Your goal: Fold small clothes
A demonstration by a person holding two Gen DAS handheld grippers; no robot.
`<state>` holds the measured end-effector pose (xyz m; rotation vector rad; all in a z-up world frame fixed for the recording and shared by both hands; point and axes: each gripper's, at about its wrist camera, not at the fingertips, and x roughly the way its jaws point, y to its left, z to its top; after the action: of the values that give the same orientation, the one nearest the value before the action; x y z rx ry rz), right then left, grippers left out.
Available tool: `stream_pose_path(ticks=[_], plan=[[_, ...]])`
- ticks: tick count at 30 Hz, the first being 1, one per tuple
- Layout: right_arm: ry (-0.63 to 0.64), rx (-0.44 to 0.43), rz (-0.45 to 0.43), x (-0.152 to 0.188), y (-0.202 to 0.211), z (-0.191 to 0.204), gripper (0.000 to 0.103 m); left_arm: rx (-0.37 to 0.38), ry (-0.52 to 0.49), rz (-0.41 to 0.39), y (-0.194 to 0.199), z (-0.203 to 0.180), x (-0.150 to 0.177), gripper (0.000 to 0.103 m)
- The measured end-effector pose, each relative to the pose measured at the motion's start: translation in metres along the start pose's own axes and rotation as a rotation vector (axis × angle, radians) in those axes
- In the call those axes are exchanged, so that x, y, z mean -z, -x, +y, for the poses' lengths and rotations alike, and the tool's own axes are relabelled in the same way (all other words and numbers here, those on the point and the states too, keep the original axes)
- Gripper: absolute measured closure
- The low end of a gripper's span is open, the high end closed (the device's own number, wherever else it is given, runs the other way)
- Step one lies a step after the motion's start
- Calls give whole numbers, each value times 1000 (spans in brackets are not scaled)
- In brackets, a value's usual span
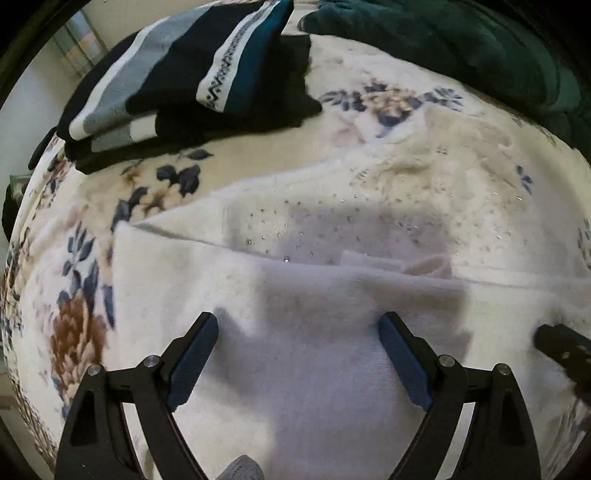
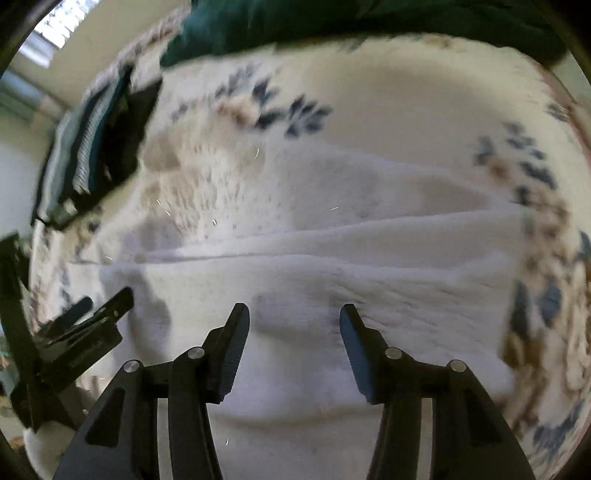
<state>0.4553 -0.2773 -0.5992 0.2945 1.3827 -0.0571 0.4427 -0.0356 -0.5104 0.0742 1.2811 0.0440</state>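
A floral blanket (image 1: 173, 192) covers the bed, with a white garment (image 1: 314, 295) spread flat across it and a folded dark stack (image 1: 192, 85) beyond. Above the garment's near edge, the left hand-held gripper (image 1: 298, 325) gapes wide and empty. The right hand-held gripper (image 2: 294, 317) is parted too, gripping nothing.

Cream floral blanket (image 1: 166, 192) across the bed. Dark green blanket (image 1: 461, 48) bunched at far edge. Pale wall (image 2: 96, 48) beyond. Bright window with blinds (image 2: 55, 24) upper left.
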Motion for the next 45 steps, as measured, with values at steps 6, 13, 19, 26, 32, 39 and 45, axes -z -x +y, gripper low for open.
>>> stream_pose_path(ticks=[6, 13, 19, 26, 32, 39, 45], plan=[[-3, 57, 4, -3, -14, 2, 50, 35, 43, 2, -6, 5, -7, 11], [6, 109, 9, -7, -14, 22, 47, 53, 49, 0, 5, 13, -11, 10], [15, 224, -43, 9, 48, 29, 0, 66, 64, -48, 73, 24, 6, 10], [16, 255, -152, 53, 150, 18, 0, 64, 78, -96, 157, 31, 42, 10], [56, 118, -186, 84, 221, -3, 0, 1, 133, -141, 221, 7, 85, 10], [147, -57, -82, 87, 232, -68, 0, -62, 233, -87, 246, -52, 156, 10], [136, -204, 119, 73, 186, -161, 0, -1, 263, 80, 203, -128, 233, 10]])
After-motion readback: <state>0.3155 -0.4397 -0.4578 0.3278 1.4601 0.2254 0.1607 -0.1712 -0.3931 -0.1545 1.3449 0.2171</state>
